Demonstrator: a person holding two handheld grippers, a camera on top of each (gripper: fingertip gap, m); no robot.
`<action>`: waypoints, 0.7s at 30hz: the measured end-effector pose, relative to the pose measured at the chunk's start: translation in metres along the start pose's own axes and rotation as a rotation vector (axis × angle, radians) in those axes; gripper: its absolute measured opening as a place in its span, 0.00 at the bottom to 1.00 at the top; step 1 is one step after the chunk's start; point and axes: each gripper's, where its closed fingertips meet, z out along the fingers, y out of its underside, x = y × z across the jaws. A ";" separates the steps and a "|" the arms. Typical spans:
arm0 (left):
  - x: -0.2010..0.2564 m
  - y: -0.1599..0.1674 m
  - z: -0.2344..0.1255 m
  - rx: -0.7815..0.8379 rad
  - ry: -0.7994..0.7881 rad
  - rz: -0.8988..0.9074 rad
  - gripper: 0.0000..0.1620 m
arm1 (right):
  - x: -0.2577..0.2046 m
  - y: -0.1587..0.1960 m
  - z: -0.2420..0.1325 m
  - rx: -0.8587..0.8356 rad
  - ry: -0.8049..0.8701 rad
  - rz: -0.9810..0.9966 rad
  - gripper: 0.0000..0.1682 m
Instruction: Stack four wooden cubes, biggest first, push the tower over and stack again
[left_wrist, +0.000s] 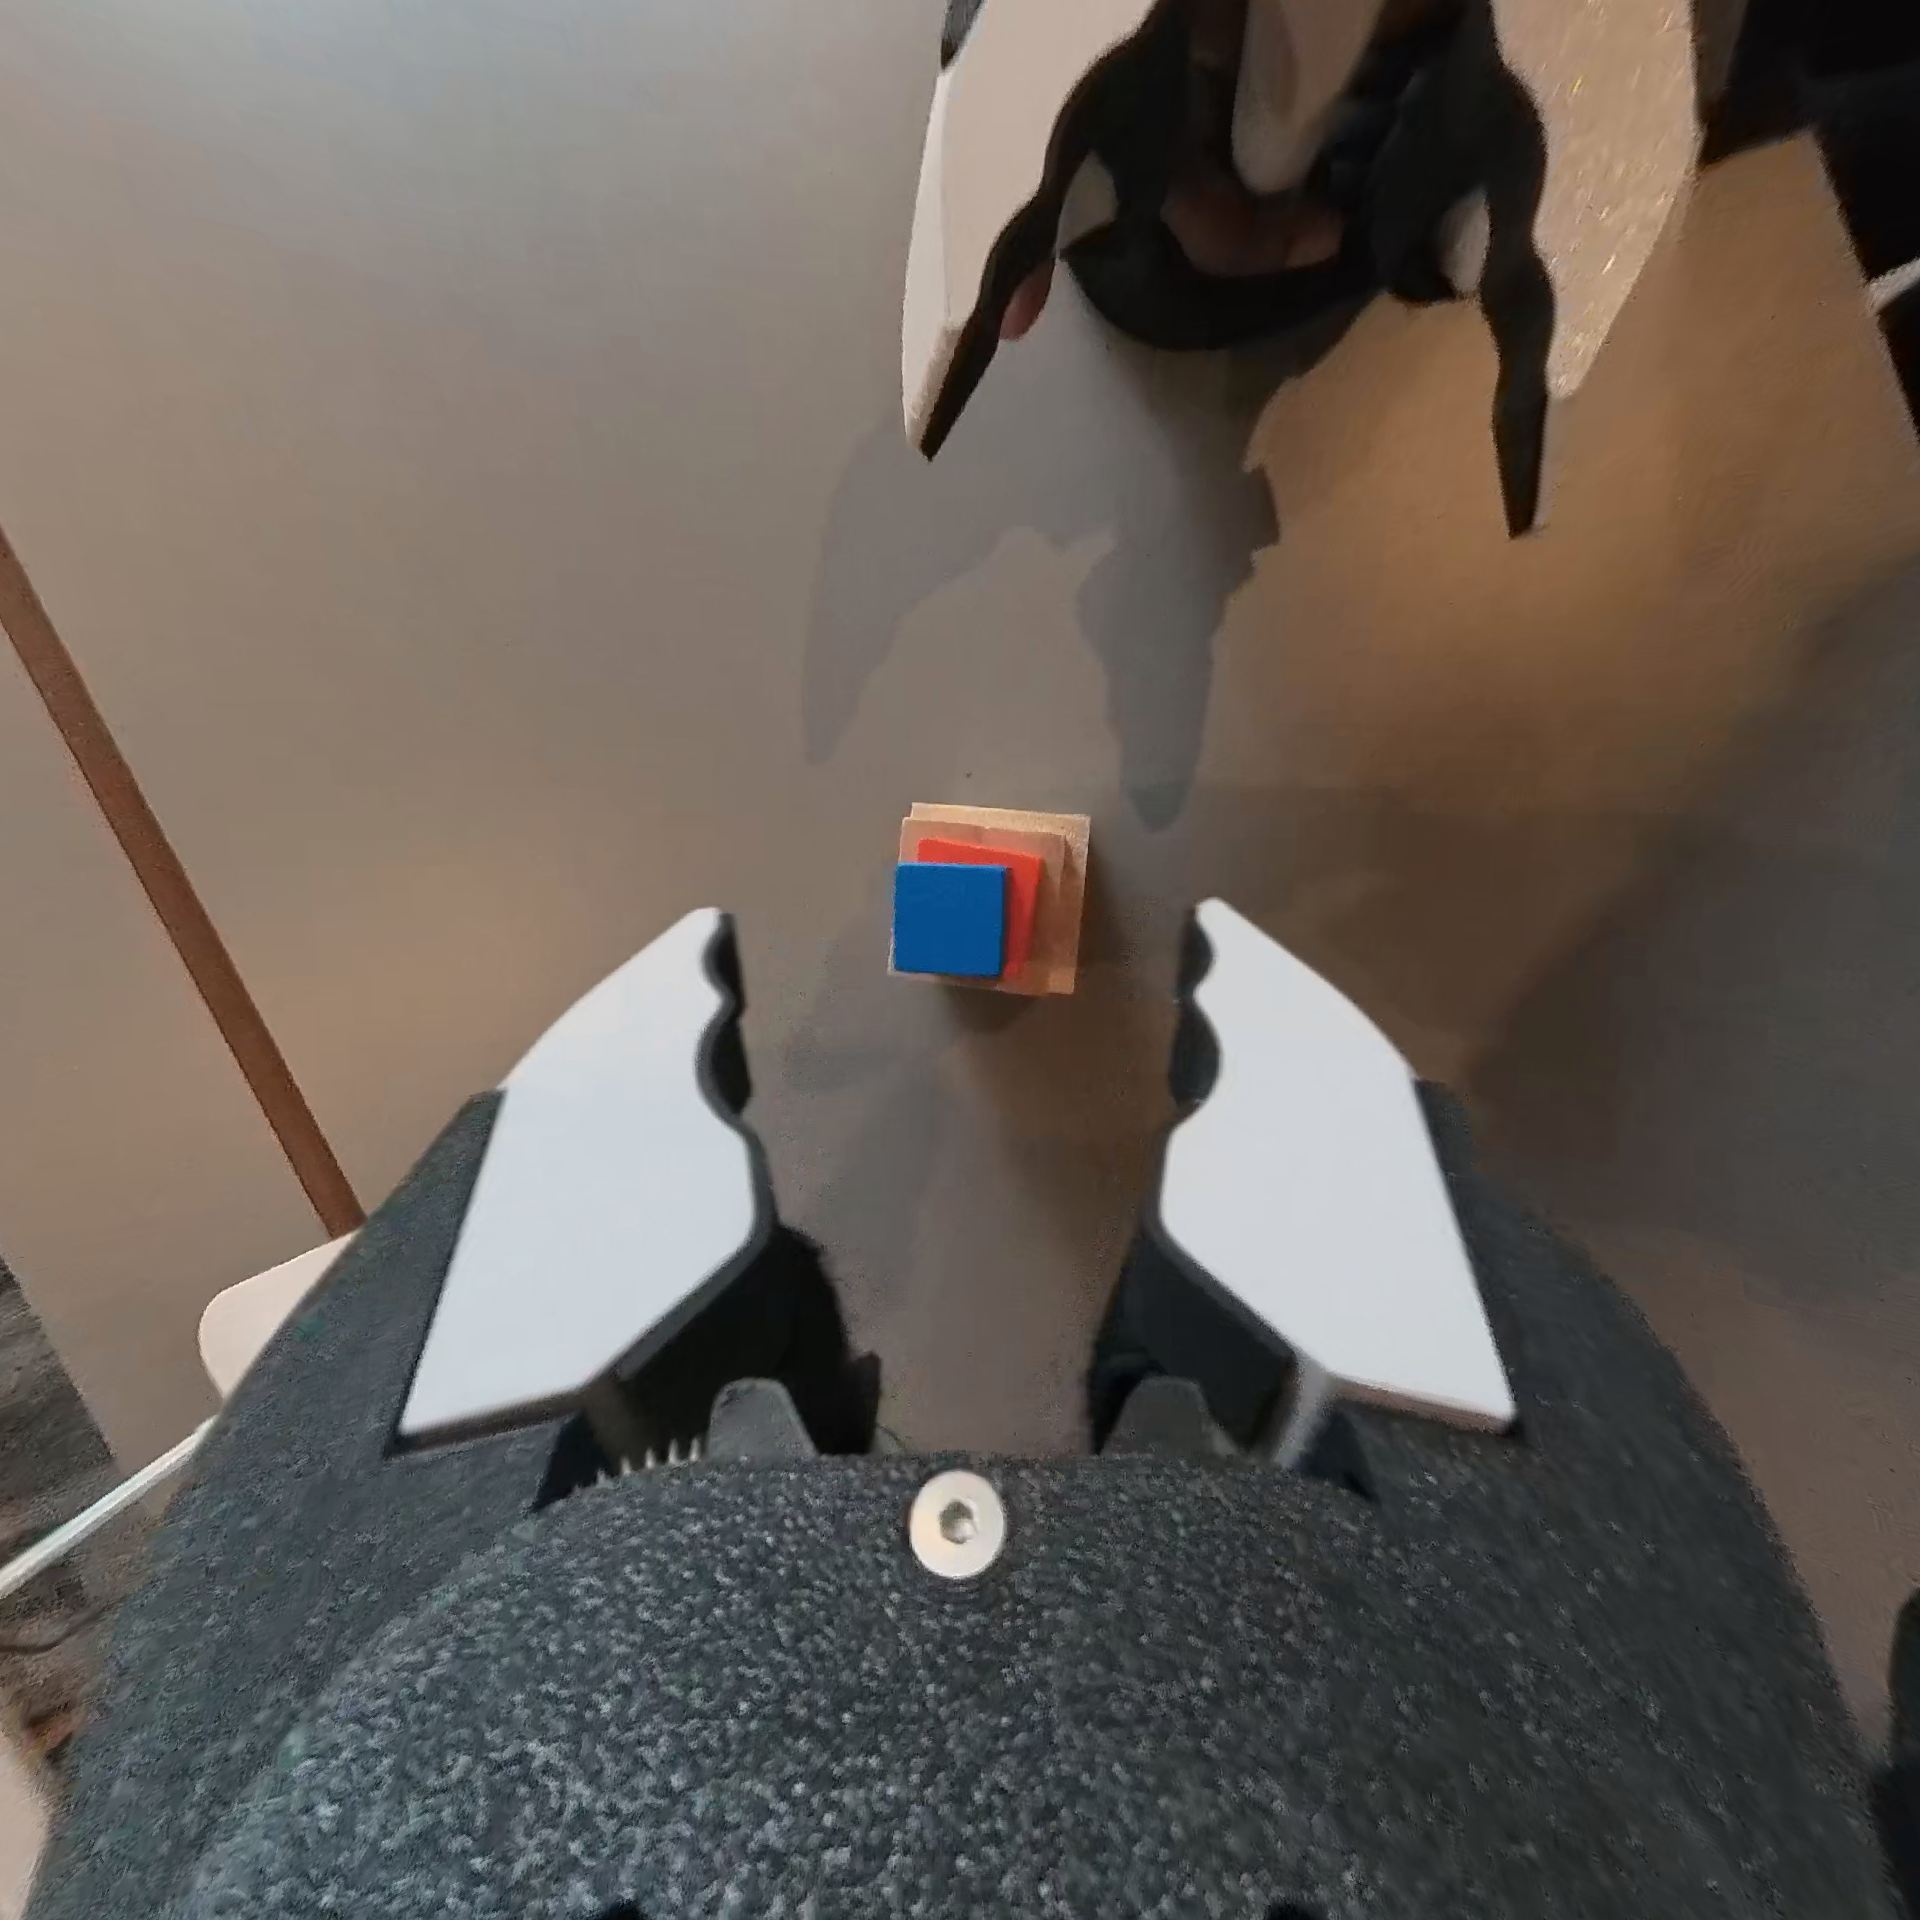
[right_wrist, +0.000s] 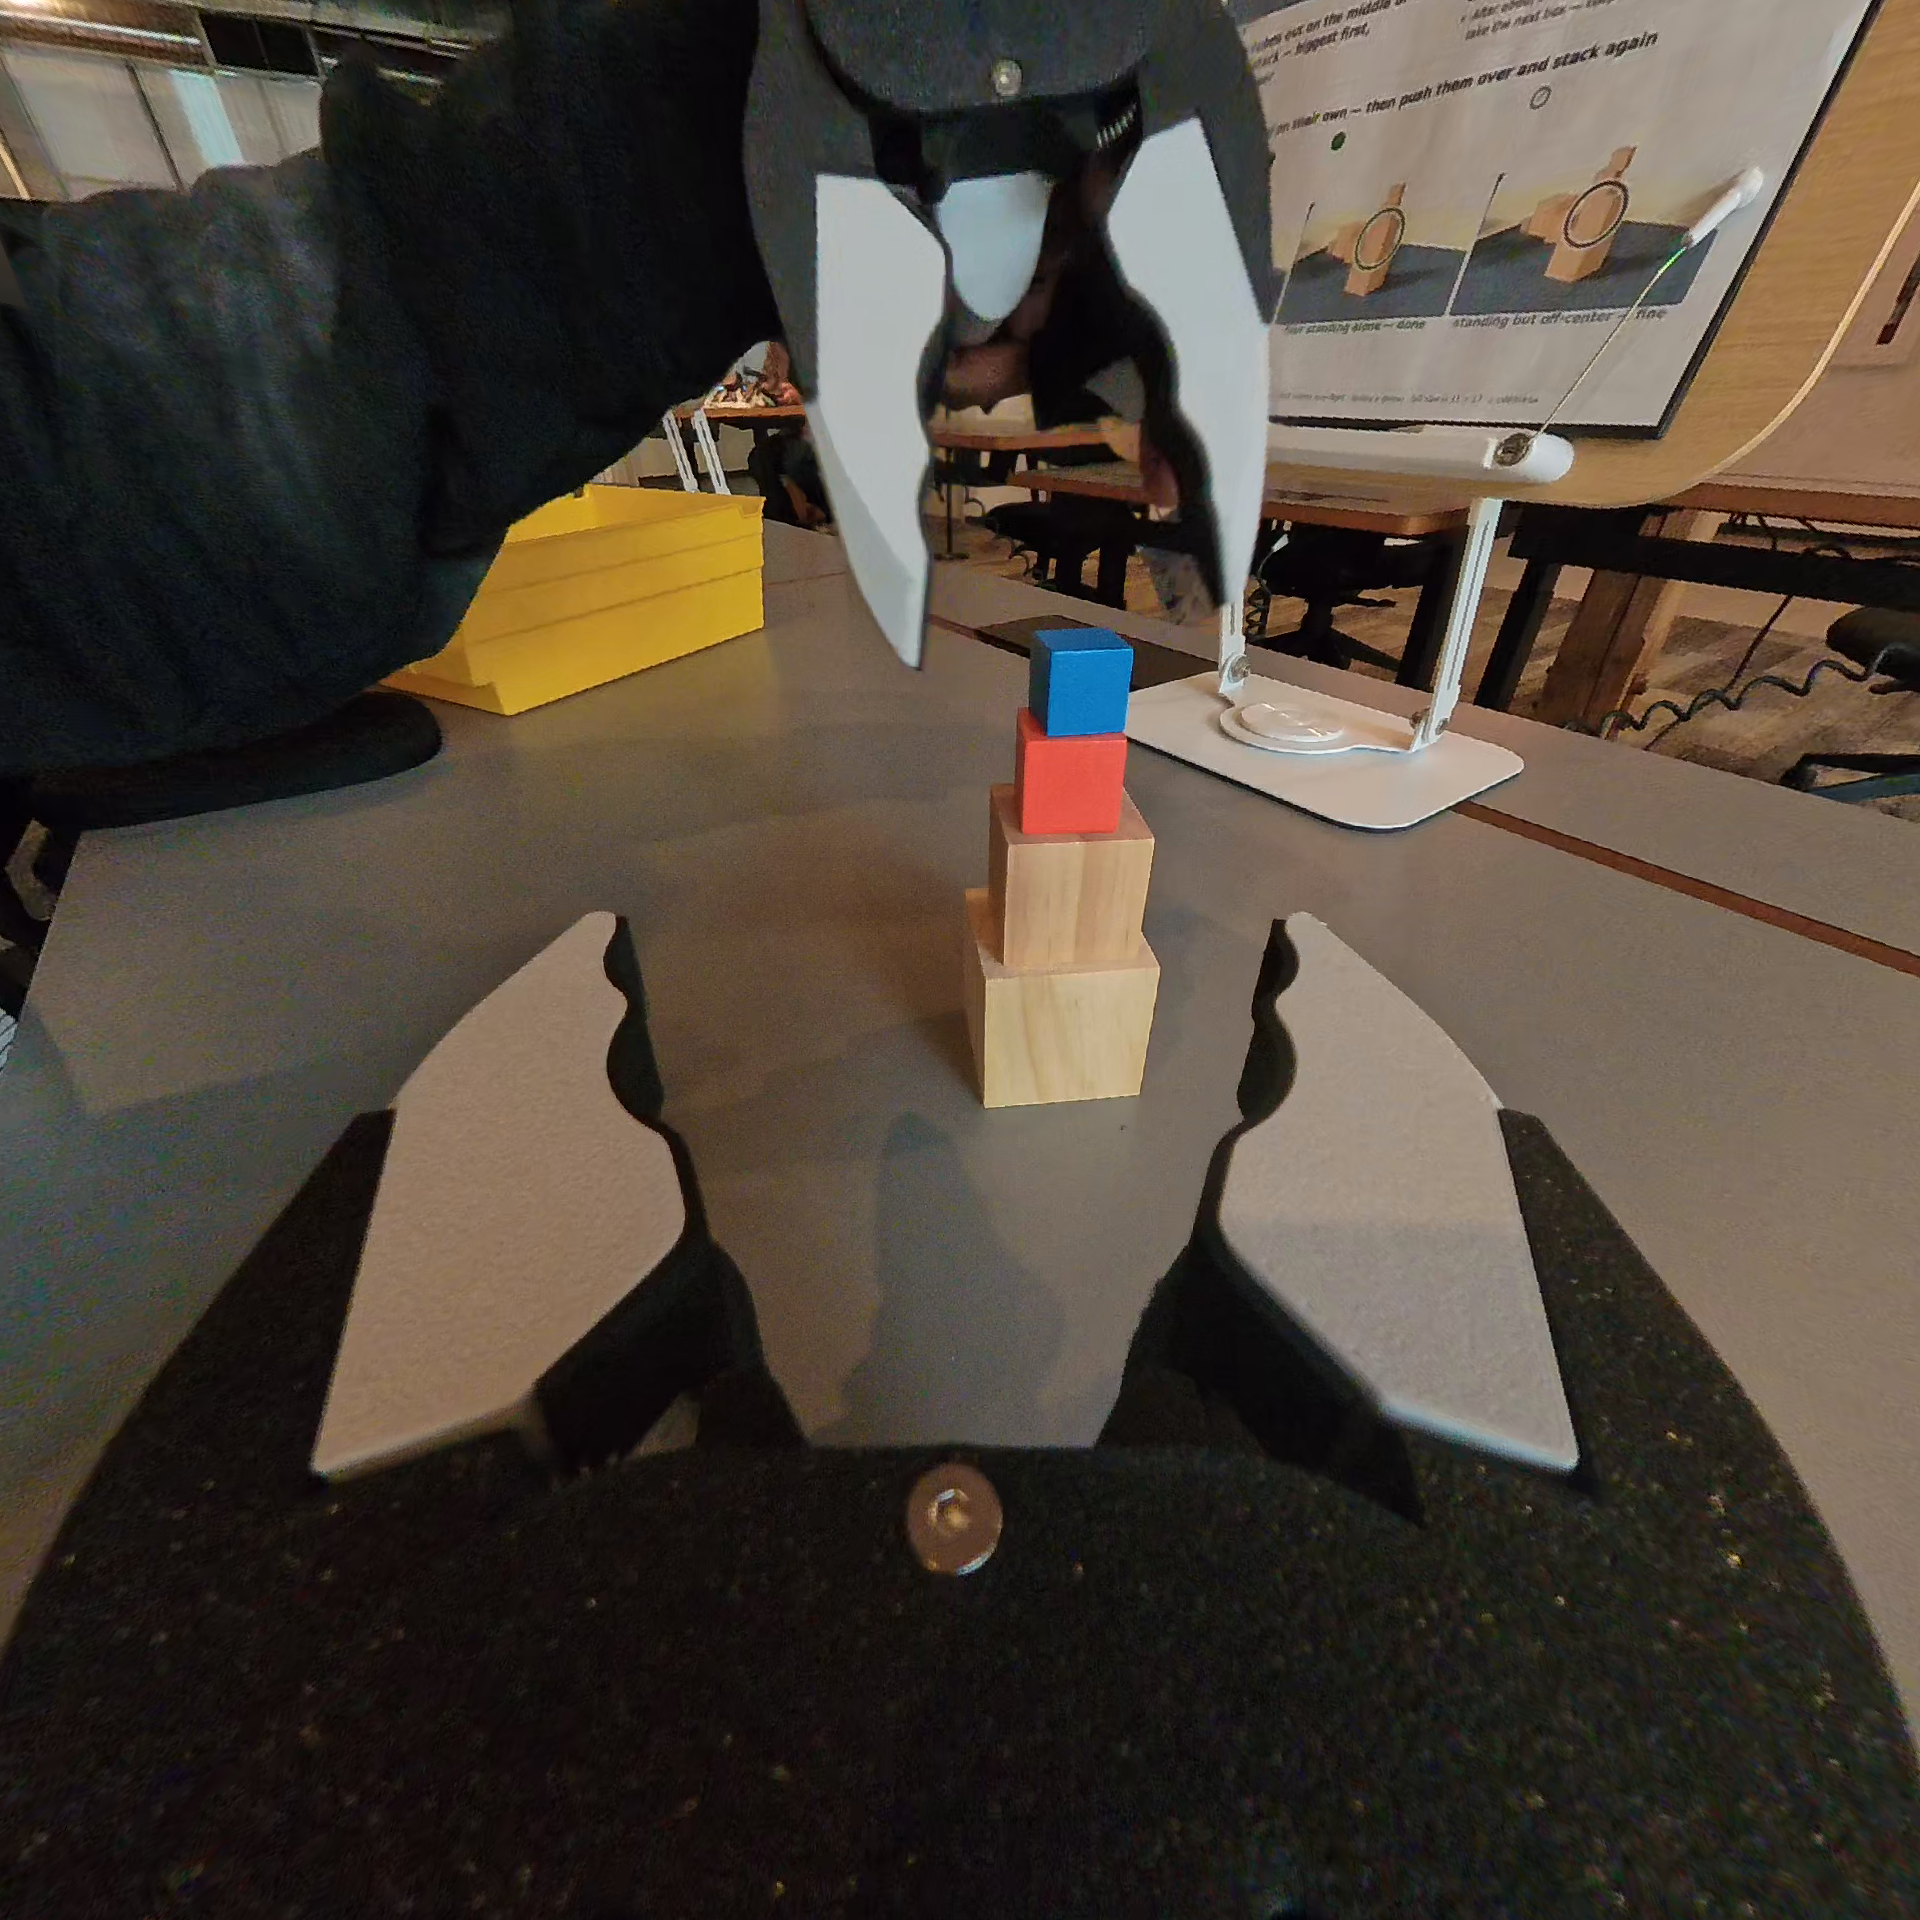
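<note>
Tower of four cubes (right_wrist: 1065, 873), stacked on grey table (right_wrist: 623, 935).
Blue cube (right_wrist: 1081, 681) topmost; left tool (right_wrist: 1060, 613) and right tool (right_wrist: 951, 1023) both held apart, nothing gripped.

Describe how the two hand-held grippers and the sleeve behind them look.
Both match. The left hand-held gripper and the right hand-held gripper each have a speckled black textured body, one silver screw at the centre, and two flat white fingers with wavy black inner edges. Behind the left one in the right wrist view, the person wears a dark fuzzy sleeve.
</note>
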 end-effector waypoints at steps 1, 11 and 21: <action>0.001 -0.003 -0.002 0.023 -0.005 -0.014 0.57 | 0.000 0.000 0.000 0.001 0.000 0.001 0.66; 0.052 -0.018 -0.061 0.575 -0.118 -0.143 0.90 | -0.001 0.000 0.000 -0.003 -0.001 -0.006 0.66; 0.124 0.071 -0.128 0.901 -0.505 -0.281 0.82 | 0.000 0.001 0.001 -0.009 -0.001 -0.005 0.65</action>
